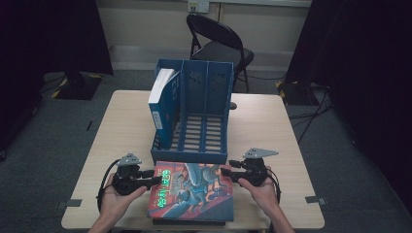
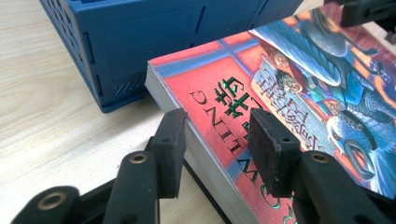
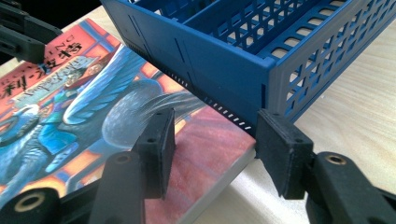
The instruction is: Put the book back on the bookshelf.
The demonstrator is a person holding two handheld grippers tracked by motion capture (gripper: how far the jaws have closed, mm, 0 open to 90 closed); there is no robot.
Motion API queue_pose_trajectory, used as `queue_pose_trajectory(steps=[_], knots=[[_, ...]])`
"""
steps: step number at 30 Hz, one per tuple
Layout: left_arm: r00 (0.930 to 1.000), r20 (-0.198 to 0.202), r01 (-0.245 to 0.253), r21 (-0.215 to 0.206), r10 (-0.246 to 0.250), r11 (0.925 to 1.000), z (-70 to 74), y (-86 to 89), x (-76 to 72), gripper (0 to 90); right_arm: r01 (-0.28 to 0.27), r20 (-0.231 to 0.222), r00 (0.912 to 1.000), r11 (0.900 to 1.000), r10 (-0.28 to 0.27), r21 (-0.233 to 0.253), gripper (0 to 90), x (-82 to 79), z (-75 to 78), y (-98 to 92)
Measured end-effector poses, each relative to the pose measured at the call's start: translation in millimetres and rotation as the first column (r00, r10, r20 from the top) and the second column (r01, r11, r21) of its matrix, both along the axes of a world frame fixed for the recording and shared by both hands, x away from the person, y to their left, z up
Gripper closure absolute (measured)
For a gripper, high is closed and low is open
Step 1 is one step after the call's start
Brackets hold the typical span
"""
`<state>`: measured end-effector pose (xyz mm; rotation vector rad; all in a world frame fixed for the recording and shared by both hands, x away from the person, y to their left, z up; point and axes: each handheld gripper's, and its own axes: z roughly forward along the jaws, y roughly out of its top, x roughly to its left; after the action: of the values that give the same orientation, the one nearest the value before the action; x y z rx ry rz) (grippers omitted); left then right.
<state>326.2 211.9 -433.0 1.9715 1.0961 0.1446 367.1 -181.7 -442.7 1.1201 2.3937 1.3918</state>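
A thick book with a colourful illustrated cover (image 1: 192, 189) lies flat at the table's front edge, right in front of a blue three-slot file holder (image 1: 204, 97). My left gripper (image 1: 154, 179) is at the book's left edge, open. In the left gripper view its jaws (image 2: 217, 149) straddle that edge of the book (image 2: 299, 79), one pad over the cover and one beside the page block. My right gripper (image 1: 227, 173) is at the book's right edge, also open. Its jaws (image 3: 219, 149) straddle the book's (image 3: 70, 107) corner, close to the holder's front wall (image 3: 224, 60).
A blue book (image 1: 163, 104) stands upright in the holder's left slot; the other two slots hold nothing. A dark flat thing (image 1: 189, 222) lies under the colourful book. A black folding chair (image 1: 218, 41) stands beyond the table. Bare tabletop (image 1: 272, 126) lies on either side of the holder.
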Motion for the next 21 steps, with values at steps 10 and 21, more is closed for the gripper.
queue_pose_trajectory(steps=[10, 21], knots=[[0.9997, -0.009, -0.022, -0.024, 0.022, 0.9995, 0.3, 1.1, 4.4, 67.5, 0.028, 0.02, 0.9994, 1.0, -0.028, 0.004, 60.4, -5.6, 5.2, -3.4], [1.0, 0.004, -0.006, 0.019, 0.006, 0.9998, 4.1, -9.1, 11.9, 70.4, 0.017, 0.007, 0.9998, 1.0, -0.017, 0.008, 71.2, -20.4, 10.1, -17.7]])
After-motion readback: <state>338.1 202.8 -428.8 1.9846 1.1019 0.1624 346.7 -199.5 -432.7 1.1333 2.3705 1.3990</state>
